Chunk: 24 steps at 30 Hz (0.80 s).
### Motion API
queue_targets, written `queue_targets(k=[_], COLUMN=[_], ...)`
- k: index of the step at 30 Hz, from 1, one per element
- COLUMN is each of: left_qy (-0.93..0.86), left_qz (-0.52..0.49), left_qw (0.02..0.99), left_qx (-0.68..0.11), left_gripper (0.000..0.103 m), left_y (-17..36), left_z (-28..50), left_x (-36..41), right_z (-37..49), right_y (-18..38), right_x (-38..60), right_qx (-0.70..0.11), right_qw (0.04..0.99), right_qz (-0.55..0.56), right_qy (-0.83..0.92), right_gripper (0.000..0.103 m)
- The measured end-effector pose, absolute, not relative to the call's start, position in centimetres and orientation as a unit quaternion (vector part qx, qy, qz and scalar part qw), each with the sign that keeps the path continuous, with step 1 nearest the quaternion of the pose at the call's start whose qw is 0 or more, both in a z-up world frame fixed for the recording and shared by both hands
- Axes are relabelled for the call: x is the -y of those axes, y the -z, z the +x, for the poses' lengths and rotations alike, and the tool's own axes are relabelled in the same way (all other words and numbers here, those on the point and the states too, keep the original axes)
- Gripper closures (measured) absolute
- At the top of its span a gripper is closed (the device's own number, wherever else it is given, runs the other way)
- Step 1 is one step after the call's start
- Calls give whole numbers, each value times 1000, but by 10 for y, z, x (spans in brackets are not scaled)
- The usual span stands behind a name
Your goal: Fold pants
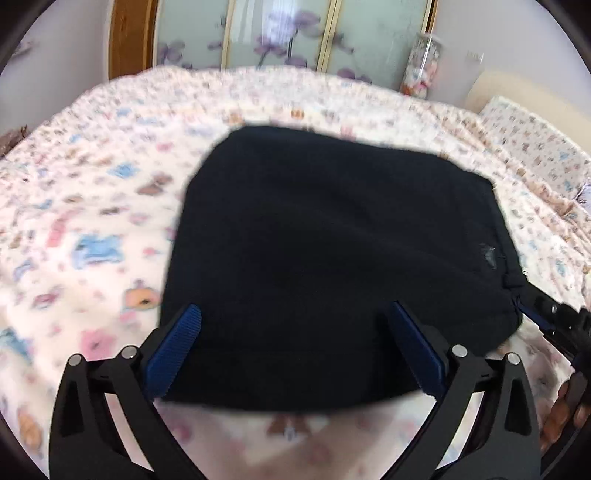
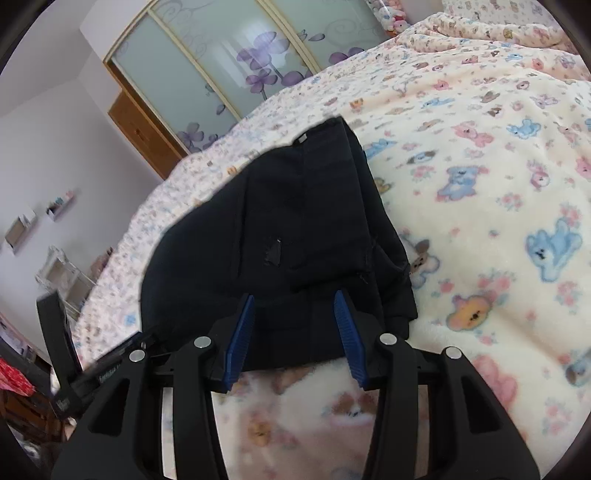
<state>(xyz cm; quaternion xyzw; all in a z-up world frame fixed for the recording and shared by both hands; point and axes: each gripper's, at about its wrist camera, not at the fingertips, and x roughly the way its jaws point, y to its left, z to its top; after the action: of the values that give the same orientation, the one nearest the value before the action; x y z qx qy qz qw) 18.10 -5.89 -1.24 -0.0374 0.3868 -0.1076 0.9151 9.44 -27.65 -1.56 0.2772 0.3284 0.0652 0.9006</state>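
The black pants lie folded into a compact rectangle on a bed covered with a teddy-bear blanket. My left gripper is open, its blue pads over the near edge of the pants, holding nothing. The right gripper shows at the far right of the left wrist view, next to the pants' right corner. In the right wrist view the pants lie just ahead, a small label on their far edge. My right gripper is open over their near edge, empty.
The blanket covers the whole bed. A wardrobe with frosted floral sliding doors stands behind the bed. A pillow lies at the right. Small shelves hang on the left wall. The left gripper shows at lower left.
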Motion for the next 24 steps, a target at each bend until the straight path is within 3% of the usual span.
queue_targets(k=[2, 4, 6, 14, 24], left_qy=[110, 103, 93, 66, 71], left_qz=[-36, -24, -16, -50, 1], left_qw=[925, 932, 936, 938, 952], left_qx=[-363, -347, -340, -337, -299], left_gripper=[2, 2, 2, 2, 2], left_y=[1, -5, -6, -3, -4], left_z=[157, 134, 111, 54, 35], left_x=[52, 46, 40, 19, 25], right_z=[75, 55, 35, -17, -29], right_y=[5, -5, -12, -15, -5], right_x=[273, 262, 248, 193, 175], right_qx=[-306, -289, -275, -238, -234], right_qw=[910, 924, 935, 968, 971], right_qz=[273, 245, 217, 82, 38], right_qy=[-58, -59, -56, -3, 29], right_gripper=[13, 12, 2, 1, 1])
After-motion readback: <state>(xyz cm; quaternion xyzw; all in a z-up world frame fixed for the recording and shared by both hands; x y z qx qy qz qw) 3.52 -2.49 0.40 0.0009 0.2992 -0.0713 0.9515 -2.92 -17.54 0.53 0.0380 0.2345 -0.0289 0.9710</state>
